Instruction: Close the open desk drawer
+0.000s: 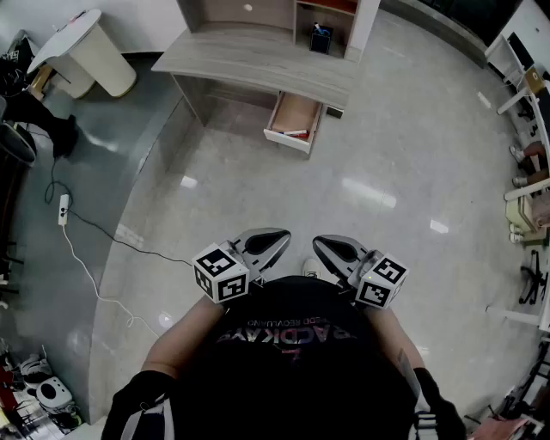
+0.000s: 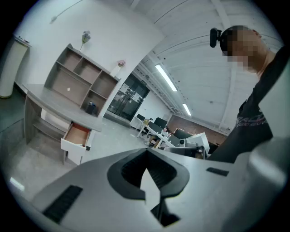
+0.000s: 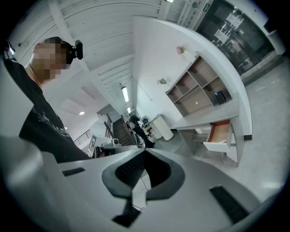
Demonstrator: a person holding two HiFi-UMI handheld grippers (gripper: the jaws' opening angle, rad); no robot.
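A pale, glossy floor fills most of the head view. At its far side stands the grey wood-grain bench, with an open shelf unit on its top. A small dark thing sits in one shelf compartment; what it is cannot be told.

The person's dark shirt takes up the bottom of the head view, and both grippers are held close in front of it.

The drawer is pulled out from under the right end of the bench top, its white front facing the person and its orange-brown inside showing. A small red-and-white item lies inside against the front panel.

The left gripper is clenched with nothing between its jaws. The right gripper is likewise clenched and empty. They sit side by side, near each other but apart.

The drawer lies well apart from both grippers, straight ahead across bare floor. The left gripper view shows it at the left, far beyond the closed jaws. The right gripper view shows it at the right, equally distant.

A white power strip with its cable lies on the floor far to the left.
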